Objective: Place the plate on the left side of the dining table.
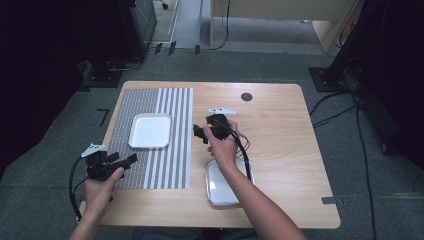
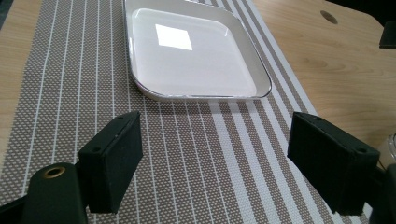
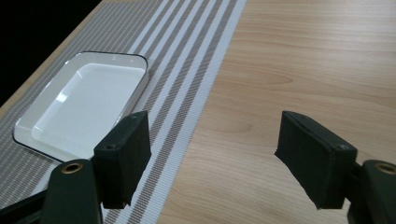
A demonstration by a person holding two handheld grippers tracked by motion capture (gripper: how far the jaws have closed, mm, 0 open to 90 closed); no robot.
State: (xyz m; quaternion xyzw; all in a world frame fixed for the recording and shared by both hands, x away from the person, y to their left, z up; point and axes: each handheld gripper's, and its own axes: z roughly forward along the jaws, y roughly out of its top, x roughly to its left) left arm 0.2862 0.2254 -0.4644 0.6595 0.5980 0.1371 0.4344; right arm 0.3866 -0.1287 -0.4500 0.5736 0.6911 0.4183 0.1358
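2 white square trays, 1 striped placemat by worktop left edge, left tongs & right tongs both agape, empty.

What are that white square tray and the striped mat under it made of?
The white tray looks like glossy enamel or glazed ceramic: it mirrors a bright light patch and has a thin dark rim. The striped mat seems woven vinyl or fabric, matte, with a visible mesh texture.
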